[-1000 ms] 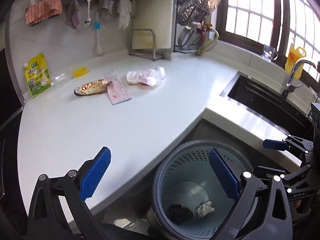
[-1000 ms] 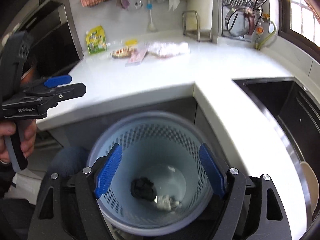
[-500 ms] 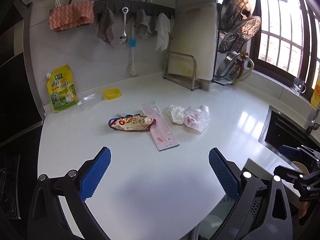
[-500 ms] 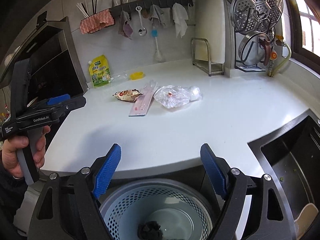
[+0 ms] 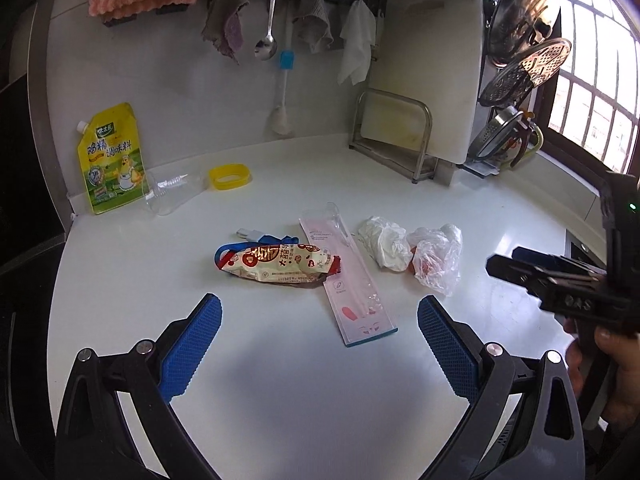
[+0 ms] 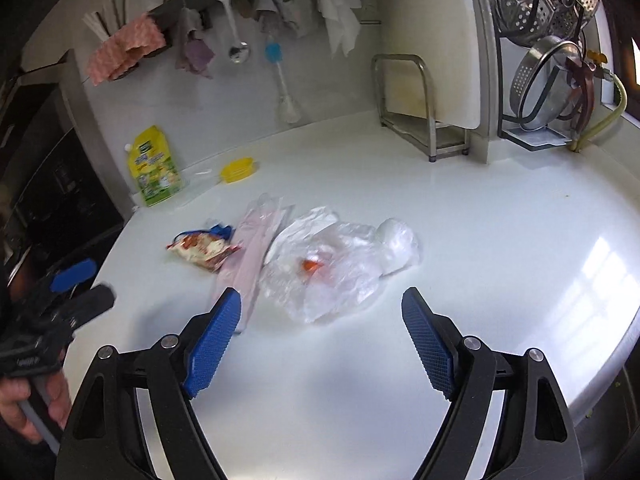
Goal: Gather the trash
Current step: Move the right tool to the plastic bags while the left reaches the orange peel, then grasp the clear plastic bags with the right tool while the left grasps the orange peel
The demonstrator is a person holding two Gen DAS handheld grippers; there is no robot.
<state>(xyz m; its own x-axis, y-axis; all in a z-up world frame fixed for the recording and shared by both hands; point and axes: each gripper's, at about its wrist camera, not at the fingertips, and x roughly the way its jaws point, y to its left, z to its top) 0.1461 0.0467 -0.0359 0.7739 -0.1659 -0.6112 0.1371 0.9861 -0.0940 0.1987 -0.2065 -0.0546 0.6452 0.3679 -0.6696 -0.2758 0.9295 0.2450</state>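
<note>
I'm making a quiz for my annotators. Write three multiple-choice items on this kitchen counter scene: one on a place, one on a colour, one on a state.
1. Where does the snack wrapper lie?
A. Left of the long pink packet, overlapping its edge
B. In the sink
C. On the cutting board rack

2. What colour is the small oval ring by the seasoning pouch?
A. Red
B. Yellow
C. Green

3. How does the right tool stand?
A. Shut on the plastic bag
B. Shut on nothing
C. Open, holding nothing

Key: 1 A, the wrapper's right end rests against the packet; 2 B, the ring is plainly yellow; 3 C, its blue pads are spread, short of the clear plastic bag.
</note>
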